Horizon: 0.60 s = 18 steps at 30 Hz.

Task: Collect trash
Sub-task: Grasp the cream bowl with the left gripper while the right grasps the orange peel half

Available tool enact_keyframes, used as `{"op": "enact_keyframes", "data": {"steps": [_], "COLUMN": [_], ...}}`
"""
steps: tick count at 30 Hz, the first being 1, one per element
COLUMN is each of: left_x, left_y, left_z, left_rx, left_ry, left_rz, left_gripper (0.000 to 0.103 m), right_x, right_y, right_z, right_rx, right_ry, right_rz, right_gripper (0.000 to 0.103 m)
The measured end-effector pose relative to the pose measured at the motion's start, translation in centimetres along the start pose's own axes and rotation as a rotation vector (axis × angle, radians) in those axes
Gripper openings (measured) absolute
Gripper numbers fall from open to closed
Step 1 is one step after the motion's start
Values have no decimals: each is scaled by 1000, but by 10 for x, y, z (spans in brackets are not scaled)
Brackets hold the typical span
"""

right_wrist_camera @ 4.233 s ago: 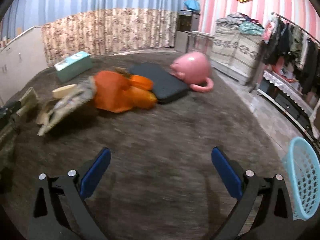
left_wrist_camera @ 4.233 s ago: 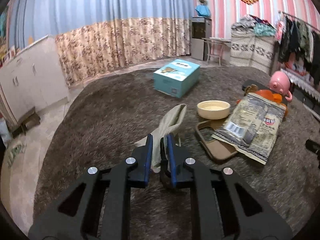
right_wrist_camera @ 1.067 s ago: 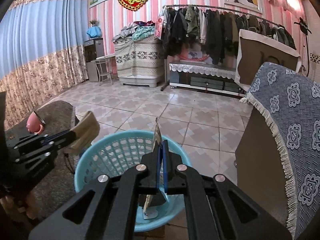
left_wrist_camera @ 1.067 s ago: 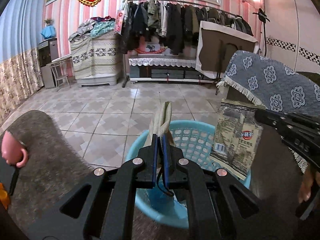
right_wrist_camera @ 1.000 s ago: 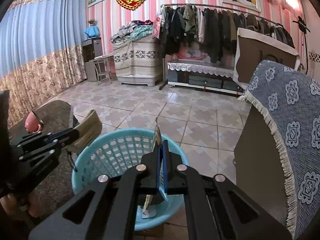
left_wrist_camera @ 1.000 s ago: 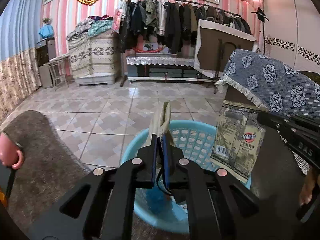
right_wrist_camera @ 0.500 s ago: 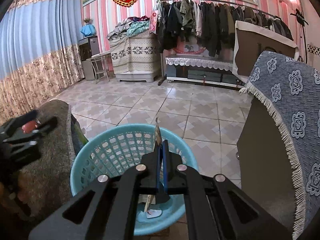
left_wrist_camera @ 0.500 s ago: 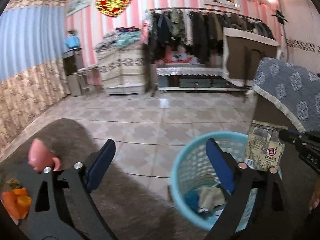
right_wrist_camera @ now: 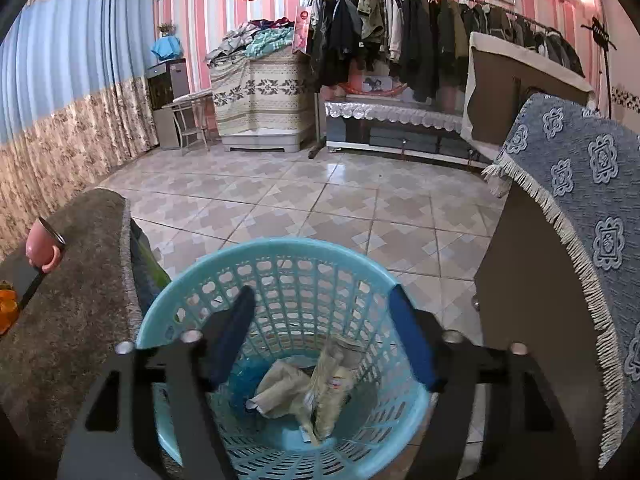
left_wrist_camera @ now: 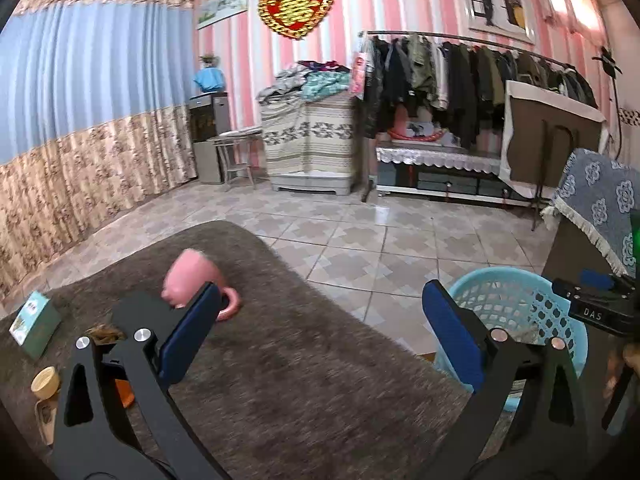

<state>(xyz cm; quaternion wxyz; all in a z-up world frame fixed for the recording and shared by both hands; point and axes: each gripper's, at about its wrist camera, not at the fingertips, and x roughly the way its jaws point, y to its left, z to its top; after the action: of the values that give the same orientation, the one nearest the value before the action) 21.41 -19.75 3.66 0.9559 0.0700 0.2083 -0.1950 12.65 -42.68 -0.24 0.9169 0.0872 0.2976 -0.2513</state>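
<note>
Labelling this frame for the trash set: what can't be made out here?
- Left wrist view: light blue plastic basket, contents hidden behind its wall and the left gripper.
- Left wrist view: pink mug motion-blurred.
- Right wrist view: right gripper jaws opening, left finger blurred; crumpled wrappers in the basket, print unreadable.

Bright, even indoor light; fisheye bending and dark corners; slight motion blur.

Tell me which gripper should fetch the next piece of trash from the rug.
Left. The left gripper faces the rug, jaws opening with nothing between them. The right gripper hangs over the basket, jaws opening above the dropped wrappers.
</note>
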Motion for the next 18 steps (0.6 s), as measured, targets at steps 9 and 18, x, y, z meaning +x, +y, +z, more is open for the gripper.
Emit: {"op": "enact_keyframes", "data": {"steps": [9, 18], "left_x": [-28, -45], "left_y": [56, 114], "left_z": [-14, -42], "left_rx": [-84, -129], "left_ry": [18, 52], "left_rz": [75, 195], "left_gripper": [98, 98], "right_x": [-34, -45], "right_y": [25, 90], "right_z": [7, -7], "right_rx": [-30, -108], "right_ry": [-84, -87], "right_rz": [-13, 96], "right_gripper": [97, 98]}}
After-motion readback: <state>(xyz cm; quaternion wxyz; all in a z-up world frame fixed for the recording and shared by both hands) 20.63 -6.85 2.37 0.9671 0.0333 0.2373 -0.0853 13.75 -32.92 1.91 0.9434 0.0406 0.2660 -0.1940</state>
